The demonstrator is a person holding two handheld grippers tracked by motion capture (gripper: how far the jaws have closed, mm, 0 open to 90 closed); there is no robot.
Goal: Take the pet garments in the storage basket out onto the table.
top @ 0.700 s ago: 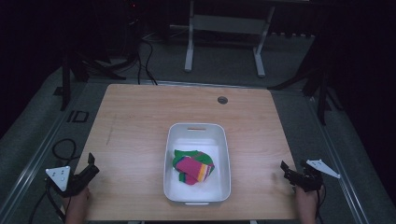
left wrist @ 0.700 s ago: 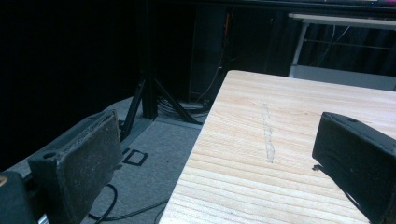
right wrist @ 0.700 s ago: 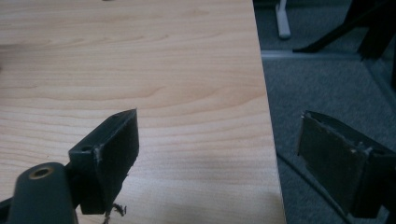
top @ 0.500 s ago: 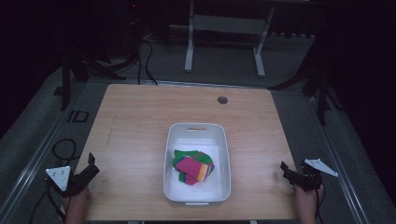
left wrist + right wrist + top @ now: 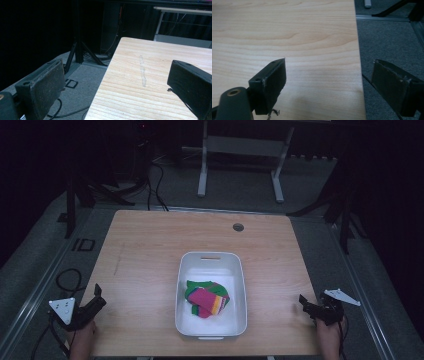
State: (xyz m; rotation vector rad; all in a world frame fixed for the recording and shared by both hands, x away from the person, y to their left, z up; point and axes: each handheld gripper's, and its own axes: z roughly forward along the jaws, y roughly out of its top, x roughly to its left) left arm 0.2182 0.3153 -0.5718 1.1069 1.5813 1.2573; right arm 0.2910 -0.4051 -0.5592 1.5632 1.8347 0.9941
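Note:
A white plastic bin (image 5: 242,285) stands on the wooden table (image 5: 150,250), slightly toward the near edge. Inside it lies a bundle of cloth (image 5: 207,299) in green, pink and yellow. My left gripper (image 5: 100,296) is held at the table's near left corner, open and empty. In the left gripper view its jaws (image 5: 117,87) stand wide apart, one over the floor and one over the table edge. My right gripper (image 5: 303,303) hovers at the near right corner, also open with nothing between its jaws (image 5: 332,85). Both grippers are well apart from the bin.
A round cable hole (image 5: 238,227) sits near the table's far edge. Grey carpet with cables (image 5: 67,277) surrounds the table. A white frame stand (image 5: 240,160) and dark tripod legs (image 5: 80,195) are behind it.

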